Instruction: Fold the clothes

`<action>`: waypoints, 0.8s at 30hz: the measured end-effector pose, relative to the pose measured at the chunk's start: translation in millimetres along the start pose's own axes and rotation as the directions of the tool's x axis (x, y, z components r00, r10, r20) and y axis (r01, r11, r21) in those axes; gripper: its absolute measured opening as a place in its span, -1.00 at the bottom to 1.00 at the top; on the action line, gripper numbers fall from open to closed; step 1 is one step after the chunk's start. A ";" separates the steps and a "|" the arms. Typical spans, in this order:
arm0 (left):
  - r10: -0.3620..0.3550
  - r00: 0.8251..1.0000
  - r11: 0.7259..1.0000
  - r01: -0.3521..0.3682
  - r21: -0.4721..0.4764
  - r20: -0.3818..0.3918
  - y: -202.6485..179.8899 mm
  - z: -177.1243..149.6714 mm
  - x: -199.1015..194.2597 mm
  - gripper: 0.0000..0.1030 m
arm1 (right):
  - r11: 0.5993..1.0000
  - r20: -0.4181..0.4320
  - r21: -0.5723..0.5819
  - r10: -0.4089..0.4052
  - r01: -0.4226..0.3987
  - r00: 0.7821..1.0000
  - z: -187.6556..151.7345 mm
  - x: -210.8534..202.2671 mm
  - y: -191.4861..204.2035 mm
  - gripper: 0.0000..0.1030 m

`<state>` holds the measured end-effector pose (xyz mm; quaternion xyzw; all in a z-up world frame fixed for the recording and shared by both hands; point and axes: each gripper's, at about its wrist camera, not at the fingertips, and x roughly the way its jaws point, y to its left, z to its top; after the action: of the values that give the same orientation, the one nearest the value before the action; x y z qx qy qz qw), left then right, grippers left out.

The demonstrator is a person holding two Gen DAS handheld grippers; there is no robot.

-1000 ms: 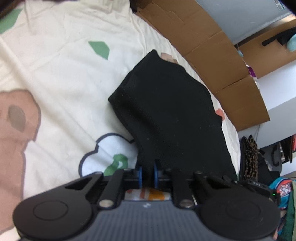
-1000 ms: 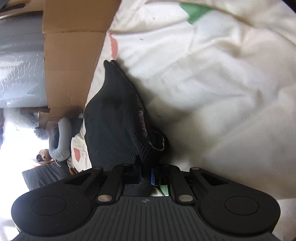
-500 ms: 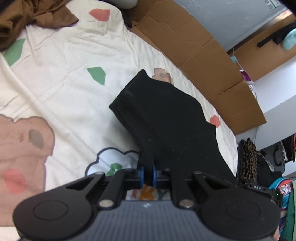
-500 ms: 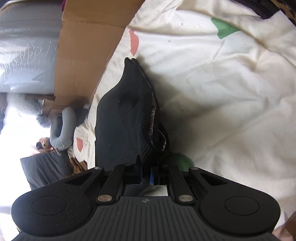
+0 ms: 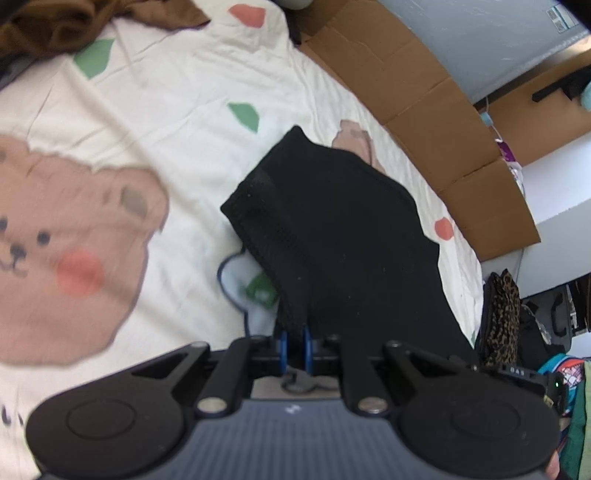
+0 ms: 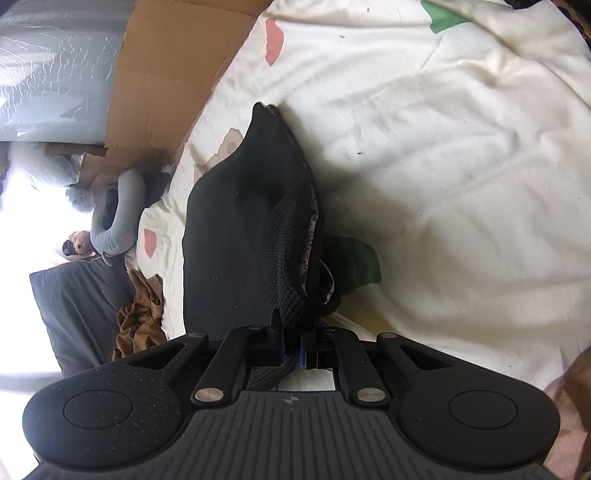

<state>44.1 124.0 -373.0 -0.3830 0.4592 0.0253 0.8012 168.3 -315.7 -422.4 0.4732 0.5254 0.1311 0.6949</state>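
1. Over the bed's cream cartoon-print sheet (image 5: 177,122), a black knit garment (image 5: 332,229) hangs, lifted between both tools.
2. Left tool (image 5: 294,349): pinched nearly closed on the garment's hem.
3. Right tool (image 6: 291,345): likewise clamped on black fabric.
4. Brown cardboard sheet (image 5: 417,85) lines the bed's far edge; a crumpled brown cloth (image 5: 55,26) lies at a corner.

The left hand-held gripper (image 5: 294,345), black with blue pads, is clamped on an edge of the black knit garment (image 5: 343,236) and angled downward. The right hand-held gripper (image 6: 291,347) is likewise closed on the garment's mesh edge.
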 end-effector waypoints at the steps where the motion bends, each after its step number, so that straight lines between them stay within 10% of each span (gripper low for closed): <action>1: -0.003 1.000 1.000 0.003 -0.003 -0.010 0.6 -3.7 0.5 -0.83 | 1.000 0.004 0.002 -0.003 0.003 1.000 0.4 -0.7 -1.0 -0.89; 24: -0.180 0.959 0.984 0.179 -0.022 -0.217 -43.5 -51.3 29.2 -0.82 | 0.995 0.174 -0.094 -0.018 0.035 0.985 58.6 -41.8 17.9 -0.90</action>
<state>41.3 51.6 -384.1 -0.4244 0.5078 -0.0893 0.7443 206.7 -365.3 -382.8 0.4416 0.4624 0.1054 0.7616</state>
